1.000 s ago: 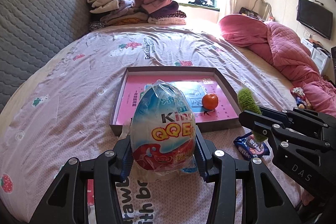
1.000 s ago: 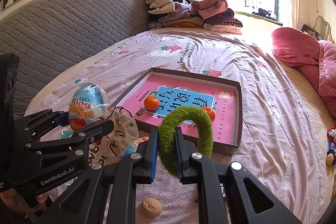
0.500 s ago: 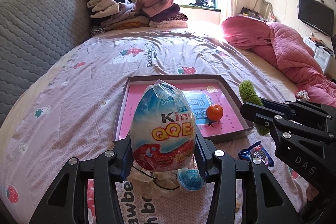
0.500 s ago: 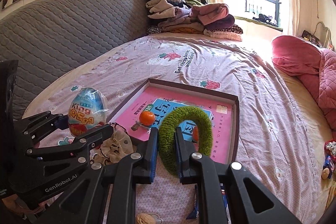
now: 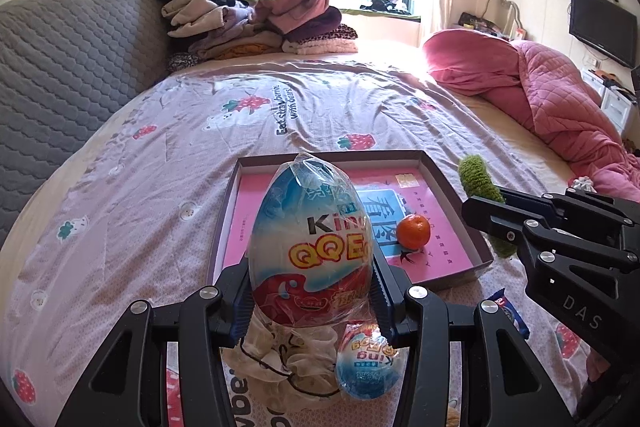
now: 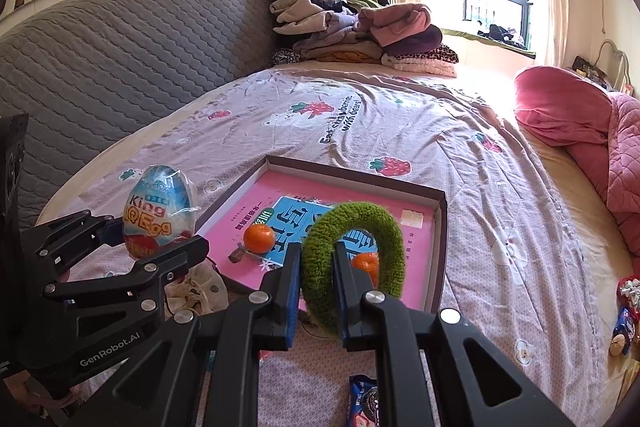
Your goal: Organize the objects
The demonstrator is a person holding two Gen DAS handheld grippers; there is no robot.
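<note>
Toys ride in both grips above the bed. One hand-held gripper, the left (image 5: 312,301), is clamped on a big wrapped toy egg (image 5: 310,247); the right hand-held gripper (image 6: 316,291) pinches a fuzzy green ring (image 6: 352,259). Both hang just short of the near edge of the shallow box (image 6: 438,255), which lies mid-bed with two small oranges (image 6: 259,238) inside. To do this well, I'd carry each over the rim, lower to the pink floor clear of the fruit, and release the egg on its side so it won't roll.
</note>
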